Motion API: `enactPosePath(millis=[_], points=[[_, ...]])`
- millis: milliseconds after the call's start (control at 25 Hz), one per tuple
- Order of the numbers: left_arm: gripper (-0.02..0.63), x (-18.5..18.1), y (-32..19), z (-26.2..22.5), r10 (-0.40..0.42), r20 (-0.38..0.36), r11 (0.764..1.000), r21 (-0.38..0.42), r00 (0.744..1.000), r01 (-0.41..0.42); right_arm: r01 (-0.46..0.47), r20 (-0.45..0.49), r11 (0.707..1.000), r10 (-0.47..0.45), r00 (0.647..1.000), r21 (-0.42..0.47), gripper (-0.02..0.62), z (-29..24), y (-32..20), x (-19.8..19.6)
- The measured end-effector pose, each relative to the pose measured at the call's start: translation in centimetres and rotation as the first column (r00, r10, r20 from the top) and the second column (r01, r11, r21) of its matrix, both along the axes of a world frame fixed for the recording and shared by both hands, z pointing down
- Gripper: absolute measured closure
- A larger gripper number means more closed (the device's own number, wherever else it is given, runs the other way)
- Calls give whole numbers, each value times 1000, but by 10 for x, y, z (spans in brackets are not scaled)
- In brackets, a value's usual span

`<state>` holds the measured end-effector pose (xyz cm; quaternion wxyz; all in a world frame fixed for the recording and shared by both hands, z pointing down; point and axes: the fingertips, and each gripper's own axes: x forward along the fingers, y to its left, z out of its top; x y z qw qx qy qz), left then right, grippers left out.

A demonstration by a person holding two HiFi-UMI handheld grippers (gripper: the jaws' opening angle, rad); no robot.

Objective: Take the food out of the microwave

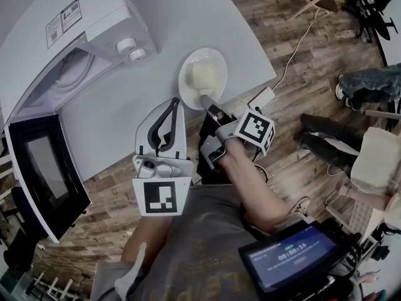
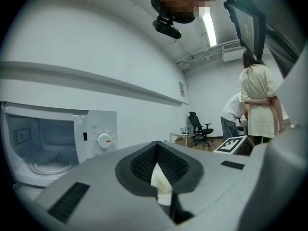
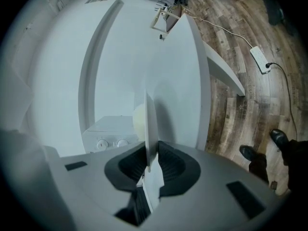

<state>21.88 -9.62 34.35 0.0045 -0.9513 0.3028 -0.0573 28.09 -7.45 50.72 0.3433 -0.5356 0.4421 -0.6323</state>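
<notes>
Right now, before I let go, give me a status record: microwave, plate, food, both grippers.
microwave: door open, only the turntable inside
plate: outside, over the table; set down or not, cannot tell
food: pale round lump on the plate
right gripper: jaws clamped on the plate's rim
left gripper: jaws together, empty, beside the plate

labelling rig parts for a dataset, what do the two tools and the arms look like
Both the left tool and right tool are pale grey with black ribbed pads; each carries a cube with black-and-white square markers. The person wears a grey printed T-shirt.
</notes>
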Motion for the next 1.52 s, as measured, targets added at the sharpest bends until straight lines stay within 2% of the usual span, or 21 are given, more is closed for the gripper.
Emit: enactPosePath(millis=[440, 600, 760, 920, 1120, 1200, 1360, 1520], points=[[600, 8, -13, 13, 9, 20, 999, -38, 1000, -8, -6, 1, 1000, 6, 1000, -27, 534, 11, -4, 9], [600, 11, -14, 11, 16, 8, 999, -42, 1000, -16, 26, -55, 999, -28, 998, -29, 521, 8, -6, 11], [600, 12, -15, 12, 25, 9, 998, -52, 1000, -25, 102, -152, 995, -102, 983, -8, 454, 2, -12, 9], [600, 11, -14, 14, 28, 4, 998, -59, 1000, -28, 223, -216, 975, -219, 951, -9, 372, 0, -13, 1], [600, 11, -14, 12, 37, -3, 998, -53, 999, -37, 349, -294, 936, -346, 891, -46, 331, 1, -9, -13], [600, 9, -14, 12, 34, -8, 998, -58, 999, -34, 407, -331, 910, -408, 851, -77, 322, 2, -7, -18], [600, 6, -13, 9, 33, -16, 998, -54, 999, -34, 527, -428, 833, -544, 721, -171, 310, 3, -2, -24], [600, 1, -11, 9, 32, -14, 998, -61, 999, -33, 582, -485, 770, -626, 611, -261, 310, 5, 5, -29]])
